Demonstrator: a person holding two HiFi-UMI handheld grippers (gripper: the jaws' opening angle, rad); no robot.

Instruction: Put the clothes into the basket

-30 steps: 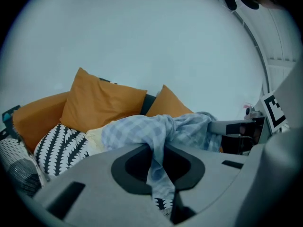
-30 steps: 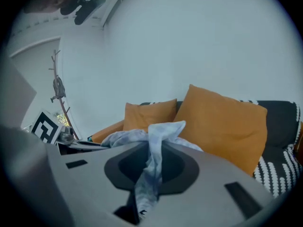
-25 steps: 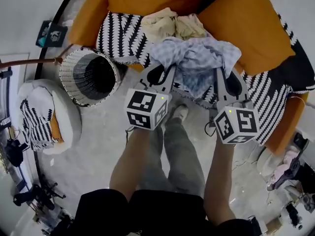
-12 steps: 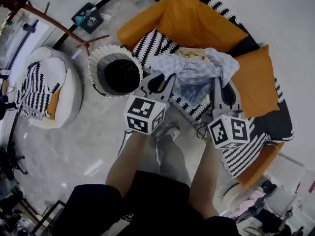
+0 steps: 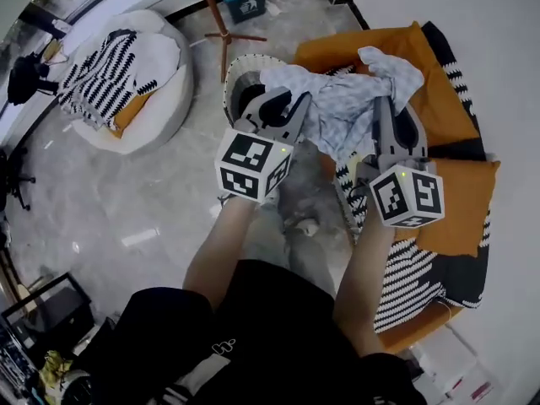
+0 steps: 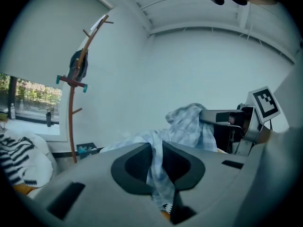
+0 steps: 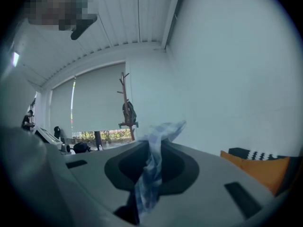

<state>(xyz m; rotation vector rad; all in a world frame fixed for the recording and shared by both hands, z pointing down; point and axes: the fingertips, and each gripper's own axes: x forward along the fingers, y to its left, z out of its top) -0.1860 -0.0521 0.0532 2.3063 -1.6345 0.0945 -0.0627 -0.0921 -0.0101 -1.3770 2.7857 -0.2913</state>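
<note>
Fingers (image 6: 135, 163) of left gripper (image 5: 285, 106) and right gripper (image 5: 386, 112): two pairs, both clenched on cloth. One sofa (image 5: 333, 51) below right fingers. One basket (image 5: 234, 74) just beyond left fingers. One checked shirt (image 5: 342, 108) strung between both pairs, off the sofa.

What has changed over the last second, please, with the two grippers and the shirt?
The left gripper and right gripper lifted the shirt off the sofa and swung it toward the basket. Both stayed shut on the shirt; nothing was let go.

Two grippers (image 5: 285, 106) (image 5: 390, 108) — one garment (image 5: 342, 112), one basket (image 5: 242, 62)
</note>
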